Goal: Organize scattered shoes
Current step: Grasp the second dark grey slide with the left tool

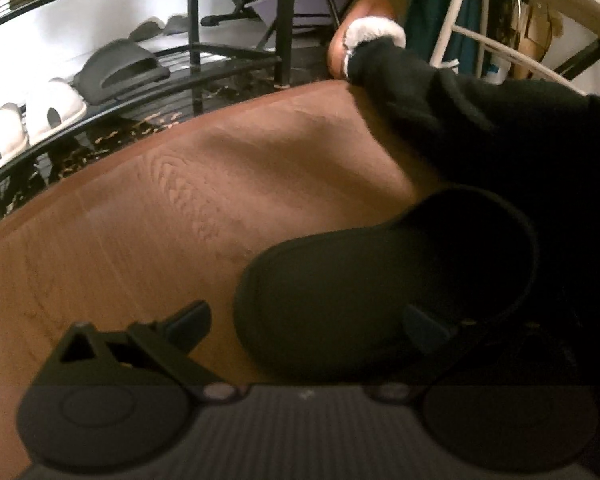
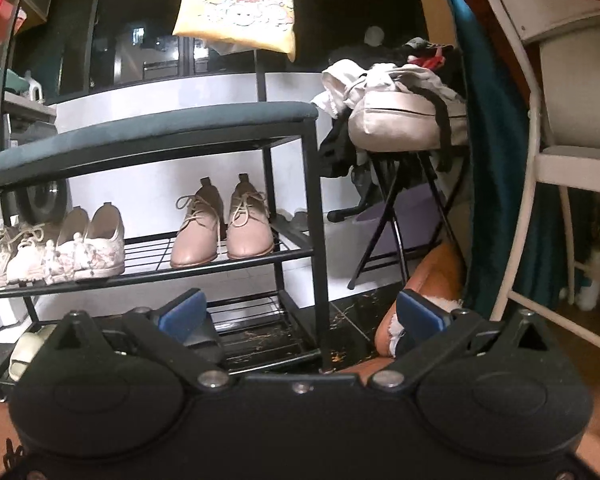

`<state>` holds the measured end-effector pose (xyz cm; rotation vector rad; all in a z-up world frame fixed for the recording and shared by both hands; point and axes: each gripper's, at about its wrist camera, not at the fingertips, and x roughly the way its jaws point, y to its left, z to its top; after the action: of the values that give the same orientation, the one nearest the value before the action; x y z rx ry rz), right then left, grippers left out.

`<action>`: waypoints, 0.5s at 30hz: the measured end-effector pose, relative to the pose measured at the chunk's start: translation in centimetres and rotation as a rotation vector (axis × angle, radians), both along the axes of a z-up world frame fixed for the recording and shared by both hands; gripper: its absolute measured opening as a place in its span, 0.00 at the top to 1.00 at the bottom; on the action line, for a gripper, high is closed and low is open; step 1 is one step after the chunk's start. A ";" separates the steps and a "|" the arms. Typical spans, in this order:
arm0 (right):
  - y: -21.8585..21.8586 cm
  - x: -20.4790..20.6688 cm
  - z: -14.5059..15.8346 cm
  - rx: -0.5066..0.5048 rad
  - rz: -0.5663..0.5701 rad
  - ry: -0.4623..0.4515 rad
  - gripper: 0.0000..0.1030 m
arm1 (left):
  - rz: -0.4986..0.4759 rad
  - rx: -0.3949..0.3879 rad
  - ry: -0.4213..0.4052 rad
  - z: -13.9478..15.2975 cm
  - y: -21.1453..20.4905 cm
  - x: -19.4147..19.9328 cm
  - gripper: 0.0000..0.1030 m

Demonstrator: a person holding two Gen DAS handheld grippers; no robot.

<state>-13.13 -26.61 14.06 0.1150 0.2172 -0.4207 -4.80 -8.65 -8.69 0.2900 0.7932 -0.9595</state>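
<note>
Your left gripper [image 1: 308, 328] is straddling a black slipper [image 1: 360, 292] on the floor, fingers spread; your right gripper [image 2: 300, 316] is gaping empty. Several pairs are sitting on the rack [image 2: 316, 208]; a brown slipper [image 2: 432, 276] is lying beside it.

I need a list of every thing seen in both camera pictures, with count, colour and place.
Clog: one, black, on the brown floor, between the left gripper's fingers.
Slipper: one, brown with white lining, on the floor right of the rack.
Ankle boots: two, pink, upper rack shelf.
Flat shoes: about four, pale floral, upper shelf, left.
Slides: two white, one grey, lower shelf.
Rack: one, black.
Bag: one, yellow, hanging above.
Clothes pile: one, pale, on a folding stand.
Left gripper: open.
Right gripper: open.
</note>
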 end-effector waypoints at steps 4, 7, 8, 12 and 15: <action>-0.4 0.1 -0.4 0.008 -0.001 0.024 0.00 | 0.019 -0.033 0.106 -0.3 -0.1 0.7 0.01; -1.1 0.0 -0.3 0.013 -0.021 0.021 0.00 | 0.046 -0.065 0.156 -0.4 0.2 1.4 0.01; -1.2 0.1 -0.4 0.015 -0.024 0.026 0.00 | 0.059 -0.090 0.183 -0.4 0.5 1.7 0.01; -1.6 0.3 -0.7 0.023 -0.034 0.045 0.00 | 0.074 -0.115 0.227 -0.5 1.1 2.7 0.14; -1.9 0.4 -0.9 0.029 -0.042 0.059 0.00 | 0.102 -0.121 0.260 -0.7 1.5 3.7 0.31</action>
<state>-12.70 -28.47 13.14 0.1357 0.2796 -0.4633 -1.14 -7.14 -9.43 0.0185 0.9731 -0.9562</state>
